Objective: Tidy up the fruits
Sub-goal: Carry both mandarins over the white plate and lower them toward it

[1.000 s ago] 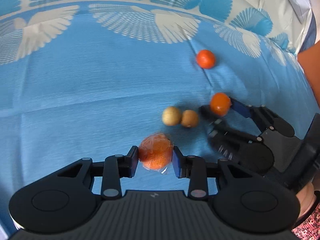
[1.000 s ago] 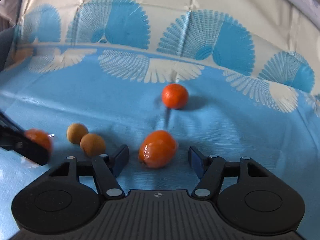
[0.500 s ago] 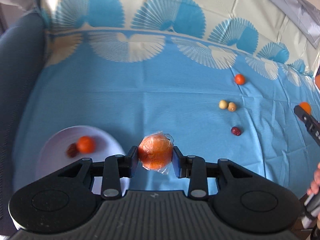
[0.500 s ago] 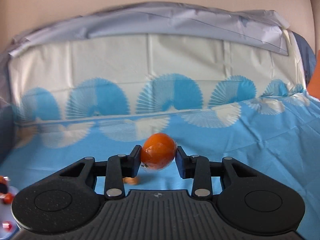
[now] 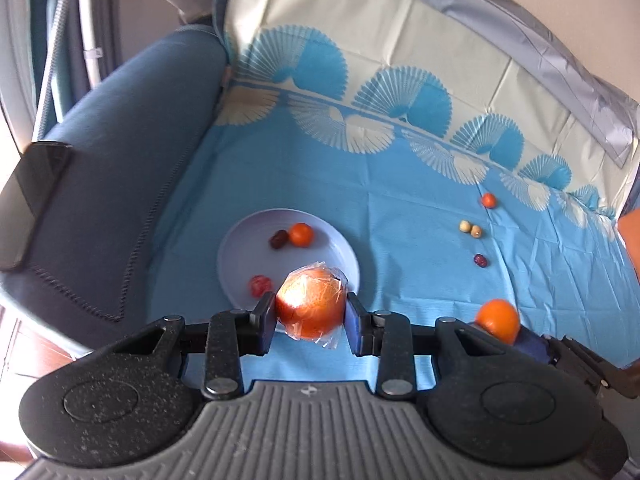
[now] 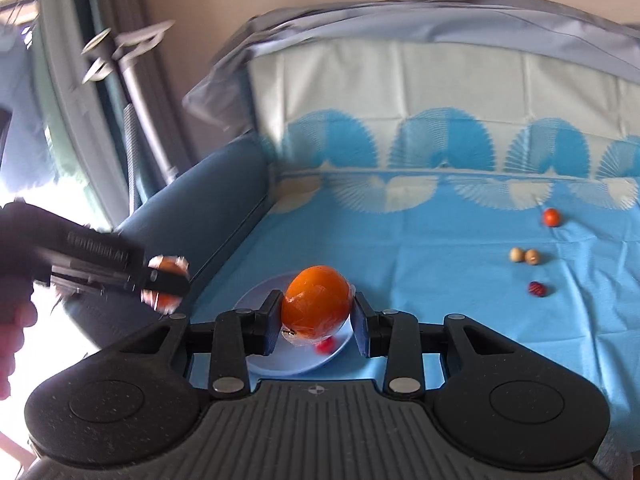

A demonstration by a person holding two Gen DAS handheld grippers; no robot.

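My left gripper (image 5: pixel 310 314) is shut on a plastic-wrapped orange (image 5: pixel 310 306), held above the near rim of a pale plate (image 5: pixel 240 256). The plate holds a small orange (image 5: pixel 301 234), a dark red fruit (image 5: pixel 279 239) and a red fruit (image 5: pixel 260 285). My right gripper (image 6: pixel 316 320) is shut on a second wrapped orange (image 6: pixel 316 306), held above the same plate (image 6: pixel 256 292). The right gripper's orange shows in the left wrist view (image 5: pixel 498 320); the left gripper shows blurred in the right wrist view (image 6: pixel 164 280).
On the blue patterned cloth (image 5: pixel 400 208) to the right lie a small orange (image 5: pixel 488 200), two tan round fruits (image 5: pixel 470 229) and a dark red fruit (image 5: pixel 480 260). A blue sofa arm (image 5: pixel 112 184) with a dark phone (image 5: pixel 28 200) is at left.
Both grippers have swung left from the loose fruits to the plate, each carrying its wrapped orange. The right gripper closed on its orange a second ago.
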